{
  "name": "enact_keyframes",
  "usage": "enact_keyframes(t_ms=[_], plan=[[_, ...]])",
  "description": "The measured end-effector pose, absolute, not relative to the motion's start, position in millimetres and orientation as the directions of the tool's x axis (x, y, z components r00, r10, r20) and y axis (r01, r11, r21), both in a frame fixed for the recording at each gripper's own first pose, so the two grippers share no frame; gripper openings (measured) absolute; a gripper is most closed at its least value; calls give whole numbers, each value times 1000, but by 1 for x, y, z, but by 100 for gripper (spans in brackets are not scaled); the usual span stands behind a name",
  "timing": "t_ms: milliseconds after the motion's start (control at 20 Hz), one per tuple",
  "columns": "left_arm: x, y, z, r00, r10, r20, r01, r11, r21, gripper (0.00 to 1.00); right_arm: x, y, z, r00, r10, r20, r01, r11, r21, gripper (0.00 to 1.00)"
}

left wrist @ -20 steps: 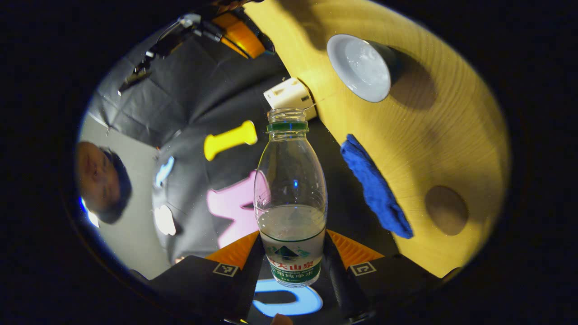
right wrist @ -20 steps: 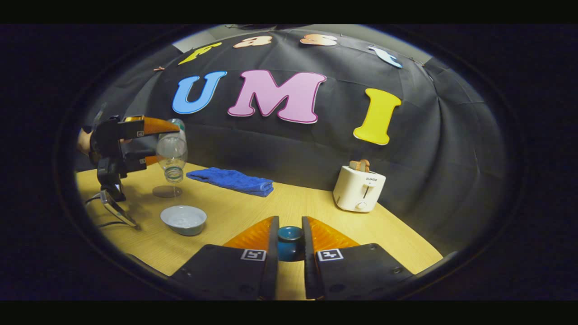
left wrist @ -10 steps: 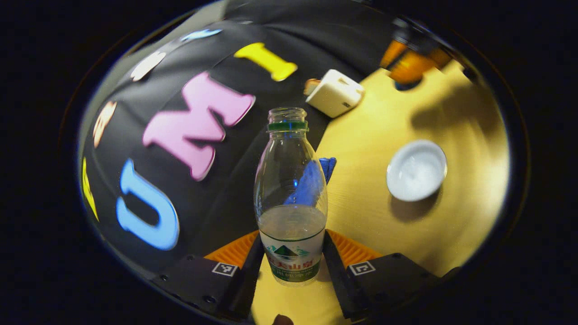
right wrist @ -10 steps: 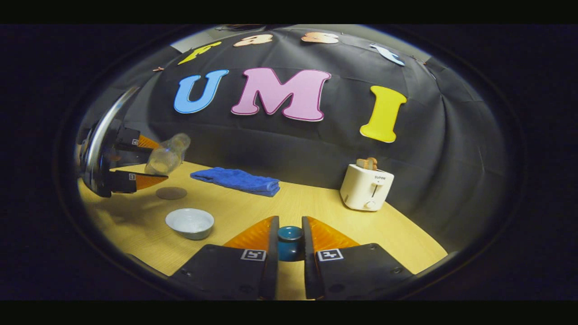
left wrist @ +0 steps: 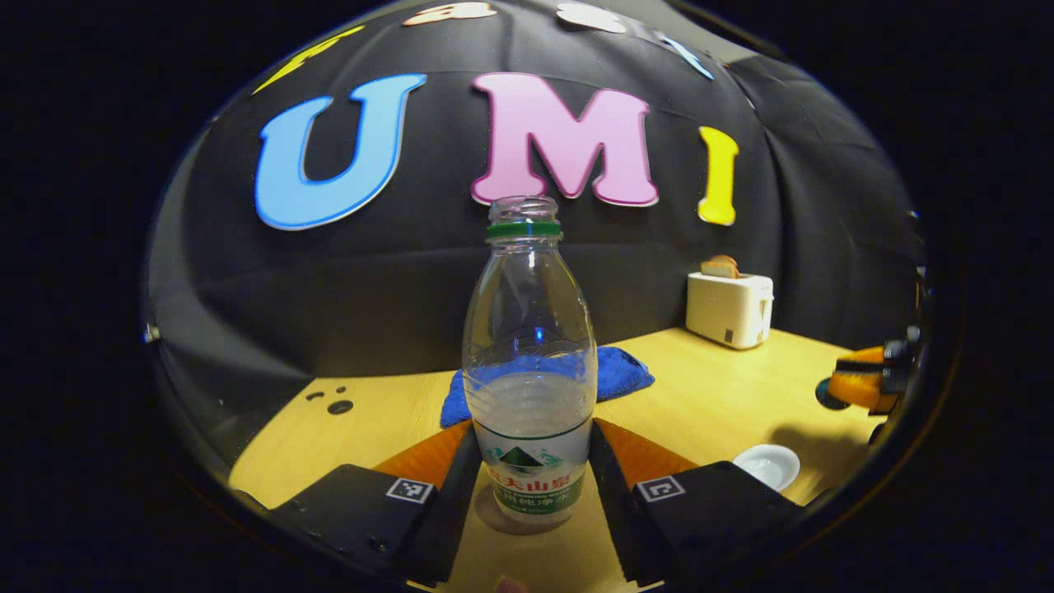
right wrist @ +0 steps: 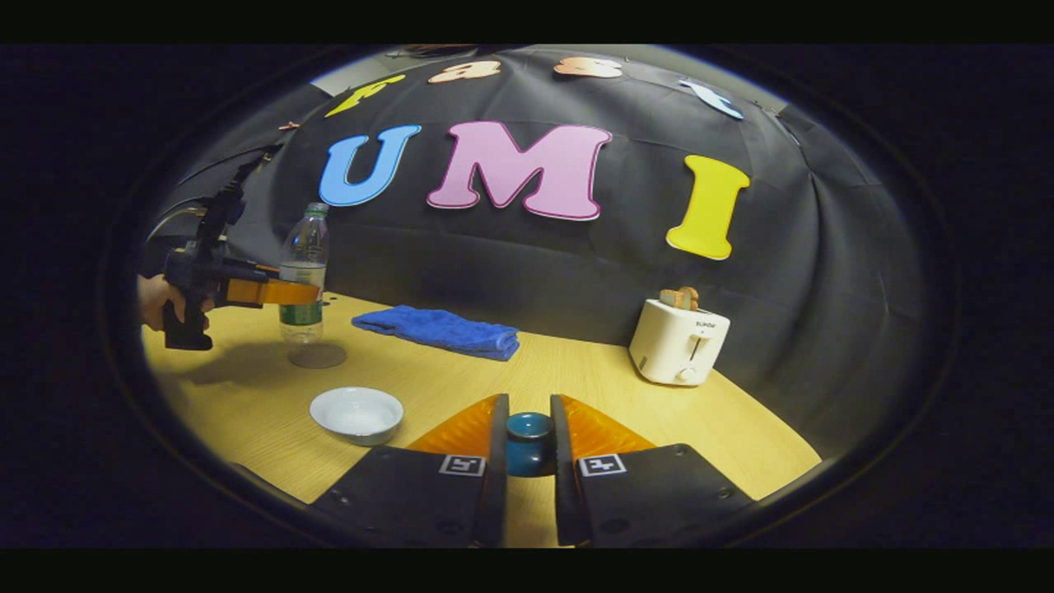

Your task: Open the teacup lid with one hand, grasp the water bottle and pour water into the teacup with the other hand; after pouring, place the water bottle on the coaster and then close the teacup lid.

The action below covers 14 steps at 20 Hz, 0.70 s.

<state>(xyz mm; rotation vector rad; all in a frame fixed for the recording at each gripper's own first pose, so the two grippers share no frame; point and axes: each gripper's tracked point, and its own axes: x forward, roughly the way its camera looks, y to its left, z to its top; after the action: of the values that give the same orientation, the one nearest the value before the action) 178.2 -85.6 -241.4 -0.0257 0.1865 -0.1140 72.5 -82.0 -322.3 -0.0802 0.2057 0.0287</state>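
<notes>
- The left gripper (left wrist: 531, 473) is clamping both fingers on the labelled lower body of the water bottle (left wrist: 529, 362), which is standing upright with its cap off and roughly a third of its water left.
- In the right gripper view the bottle is hanging just above, or barely touching, the round coaster (right wrist: 317, 356) at the far left of the table (right wrist: 576, 371); I cannot tell whether its base is down.
- The bottle is looking thin-walled, light and easy to dent; I judge the label band, where the wall is ribbed, is the safest place to be holding it, since a squeeze higher up could push water out of the open neck.
- A hand (right wrist: 155, 301) is holding that gripper level, its fingers reaching in from the left at mid-height of the bottle.
- The right gripper (right wrist: 529, 449) is pinching the dark blue knob of the teacup lid (right wrist: 529, 436) between both fingers, low over the near edge of the table.
- The lid is looking like glazed ceramic, hard, smooth and chippable; the knob is the only sensible hold, and setting it down gently will matter.
- The teacup (right wrist: 356, 413), a white open bowl, is sitting uncovered just left of the right gripper and nearer than the coaster.
- A blue towel (right wrist: 440, 331) and a toaster (right wrist: 677, 352) are lying farther back.
</notes>
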Motion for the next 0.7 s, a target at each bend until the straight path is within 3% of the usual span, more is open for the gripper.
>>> enact_keyframes(t_ms=[50, 200, 250, 300, 350, 700], plan=[[180, -84, -239, 980, -101, -174, 94, 995, -46, 75, 73, -81, -322, 978, 20, -207, -36, 996, -77, 26], [179, -88, -231, 983, -86, -164, 80, 996, -46, 75, 76, -80, -326, 976, 18, -215, -36, 996, -79, 26], [178, -89, -231, 982, -89, -166, 82, 995, -53, 75, 77, -80, -326, 976, 18, -217, -36, 996, -79, 31], [179, -90, -232, 981, -91, -169, 82, 995, -63, 75, 78, -79, -326, 976, 18, -218, -36, 996, -77, 26], [184, -89, -235, 980, -92, -176, 80, 994, -71, 75, 80, -78, -325, 976, 18, -219, -36, 996, -76, 31], [183, -85, -261, 973, -60, -225, 43, 996, -79, 77, 84, -77, -327, 976, 19, -219, -36, 997, -73, 31]])
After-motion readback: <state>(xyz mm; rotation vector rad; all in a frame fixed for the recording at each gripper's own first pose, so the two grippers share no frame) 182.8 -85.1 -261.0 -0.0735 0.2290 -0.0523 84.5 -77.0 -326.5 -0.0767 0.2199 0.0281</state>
